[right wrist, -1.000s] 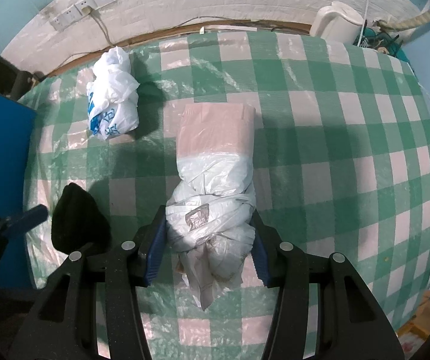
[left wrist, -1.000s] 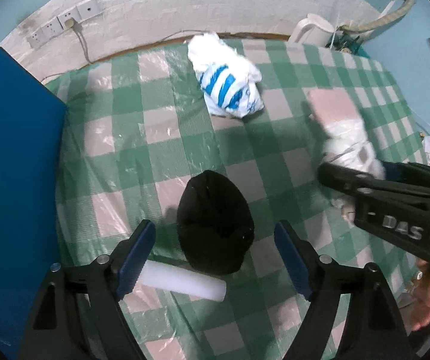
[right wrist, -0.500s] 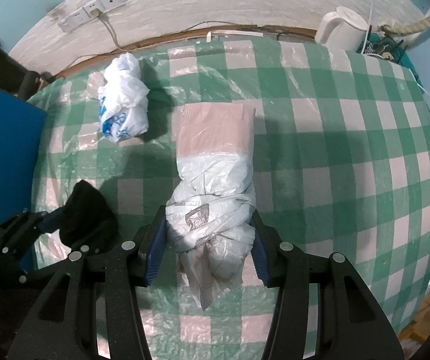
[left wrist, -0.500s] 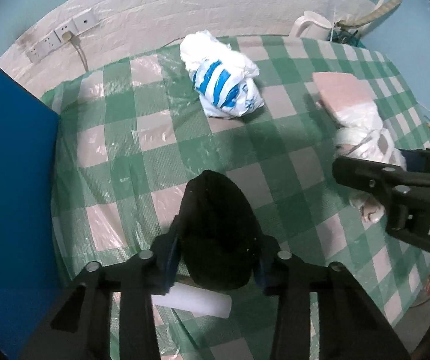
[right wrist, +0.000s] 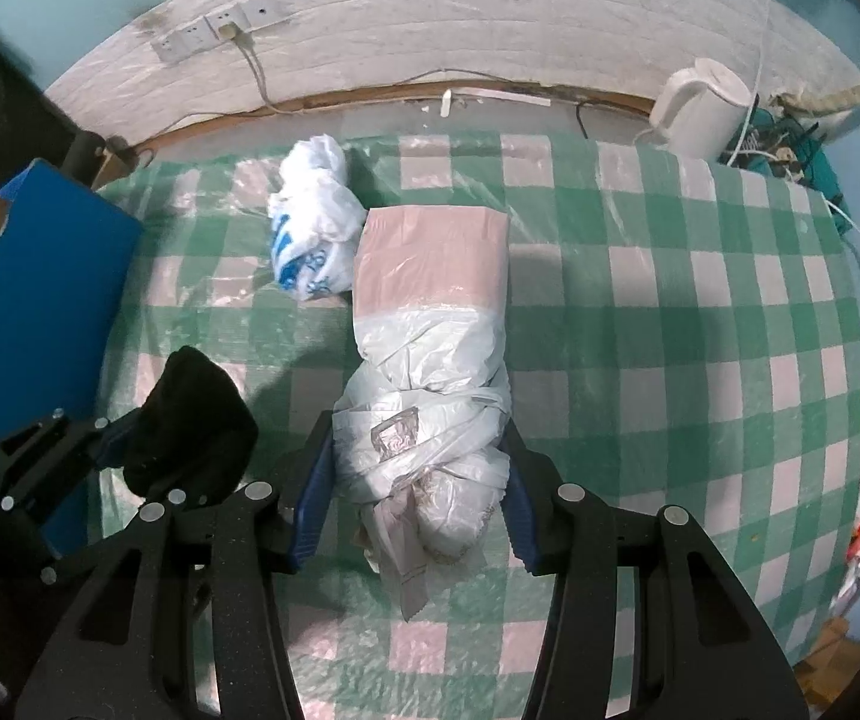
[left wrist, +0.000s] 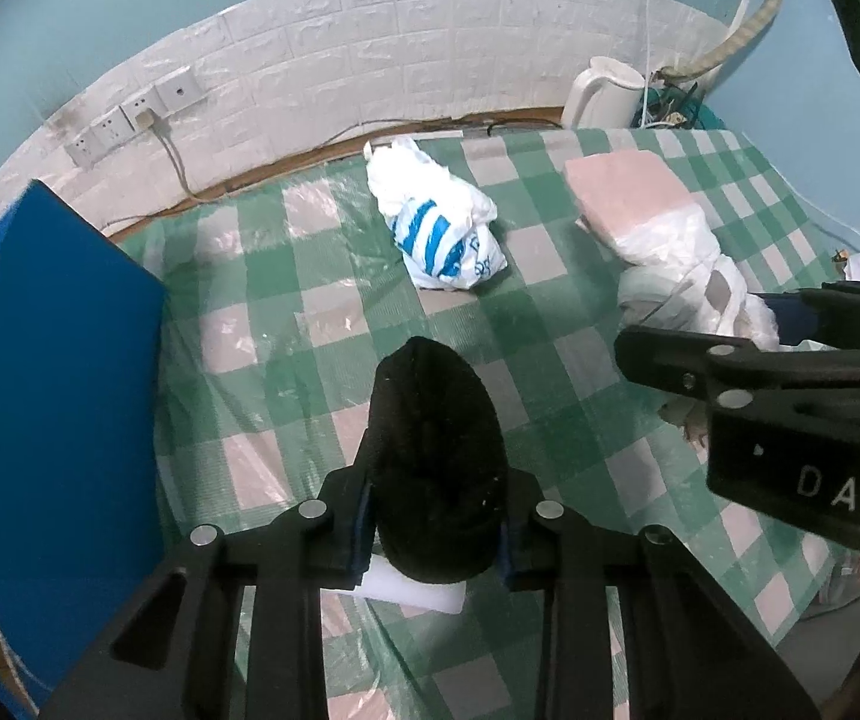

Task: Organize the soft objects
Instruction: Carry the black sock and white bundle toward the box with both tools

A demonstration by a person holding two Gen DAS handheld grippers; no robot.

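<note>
Fingers (left wrist: 364, 498) of the left gripper (left wrist: 435, 516) are pinched against both sides of the black knit hat (left wrist: 435, 456), which stands out ahead of them over the green-checked tablecloth (left wrist: 310, 324). Beneath the hat's near end a white foam block (left wrist: 424, 591) lies on the cloth. The right gripper (right wrist: 415, 498) has its blue pads (right wrist: 313, 498) clamped on the knotted end of the long bundle (right wrist: 430, 372), a pink pad whose near half is wrapped in a white plastic bag. That bundle points away from the gripper toward the wall.

At the back of the cloth sits the blue-striped plastic bag (left wrist: 439, 225), tied shut and stuffed; what it holds cannot be seen. From the right wrist view it lies just beside the far left corner of the pink pad. A blue board (left wrist: 52, 396) stands along the left edge of the table, and a white kettle (right wrist: 700, 108) sits at the far right corner near the brick-pattern wall (left wrist: 370, 54).

A second ago the left fingers were spread wide on either side of the hat; half a second ago they had closed on it, and now the hat sits higher relative to the foam block, with more wall in view. The right gripper's clamp on the bundle has not changed across the frames.
</note>
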